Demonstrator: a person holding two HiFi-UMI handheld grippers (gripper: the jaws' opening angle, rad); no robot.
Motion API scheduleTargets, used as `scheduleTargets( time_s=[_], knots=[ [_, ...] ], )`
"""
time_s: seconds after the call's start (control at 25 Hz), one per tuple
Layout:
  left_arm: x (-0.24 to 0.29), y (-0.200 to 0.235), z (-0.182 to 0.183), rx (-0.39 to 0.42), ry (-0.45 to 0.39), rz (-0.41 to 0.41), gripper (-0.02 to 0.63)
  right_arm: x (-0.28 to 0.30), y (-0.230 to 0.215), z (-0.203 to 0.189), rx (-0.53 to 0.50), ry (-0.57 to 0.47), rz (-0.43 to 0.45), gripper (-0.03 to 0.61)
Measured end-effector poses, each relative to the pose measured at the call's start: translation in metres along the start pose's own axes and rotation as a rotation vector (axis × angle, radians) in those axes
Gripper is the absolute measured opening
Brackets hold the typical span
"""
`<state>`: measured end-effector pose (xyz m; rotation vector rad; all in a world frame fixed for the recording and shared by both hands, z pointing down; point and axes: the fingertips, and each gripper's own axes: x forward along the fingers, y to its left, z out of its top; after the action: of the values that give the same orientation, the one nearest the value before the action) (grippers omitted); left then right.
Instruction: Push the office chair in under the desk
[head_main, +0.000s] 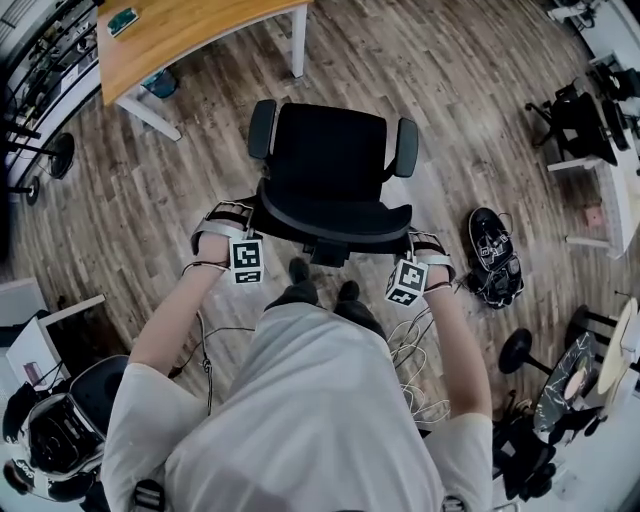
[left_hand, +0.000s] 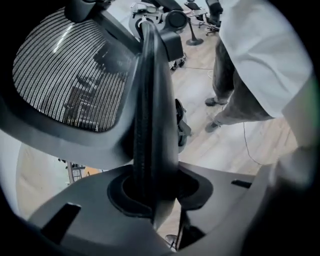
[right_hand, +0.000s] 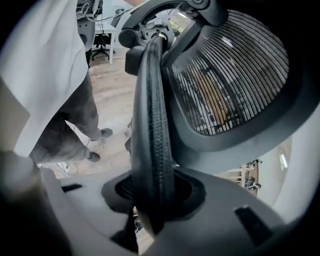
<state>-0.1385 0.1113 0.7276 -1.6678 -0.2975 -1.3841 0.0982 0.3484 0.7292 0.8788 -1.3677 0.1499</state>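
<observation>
Clamping office chair back: left gripper, right gripper.

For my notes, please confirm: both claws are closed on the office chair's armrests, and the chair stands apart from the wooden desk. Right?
Not the armrests: the left claw and the right claw are closed on the backrest rim, as both gripper views show. The chair does stand apart from the desk.

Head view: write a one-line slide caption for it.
Left gripper and right gripper clamp the backrest of the black mesh-backed office chair, facing the wooden desk.
</observation>
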Motion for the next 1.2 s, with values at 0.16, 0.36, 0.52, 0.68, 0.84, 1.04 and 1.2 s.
scheduleTargets(
  time_s=[0.16,0.36,0.52,0.68,0.84,1.04,1.2],
  knots=[
    [0.003,0.0,0.0,-0.006,-0.013,-0.015,0.083,0.004,-0.002,0.001,-0.023,0.004,-0.048,0.079],
    [0.008,0.004,-0.002,0.004,-0.022,0.032,0.077,0.007,-0.002,0.003,-0.016,0.001,-0.062,0.064],
    [0.012,0.01,-0.005,0.005,-0.003,0.051,0.074,0.01,-0.009,0.005,-0.018,-0.002,-0.068,0.064],
    [0.017,0.015,-0.009,0.0,0.012,0.056,0.072,0.014,-0.016,0.007,-0.019,-0.002,-0.067,0.066],
    [0.023,0.028,-0.013,-0.009,0.018,0.063,0.071,0.021,-0.033,0.007,-0.028,-0.003,-0.07,0.066],
    [0.032,0.043,-0.017,-0.036,0.035,0.07,0.071,0.033,-0.056,0.007,-0.047,-0.017,-0.082,0.066],
    [0.036,0.053,-0.02,-0.063,0.044,0.075,0.072,0.041,-0.073,0.008,-0.065,-0.027,-0.078,0.066]
  ],
)
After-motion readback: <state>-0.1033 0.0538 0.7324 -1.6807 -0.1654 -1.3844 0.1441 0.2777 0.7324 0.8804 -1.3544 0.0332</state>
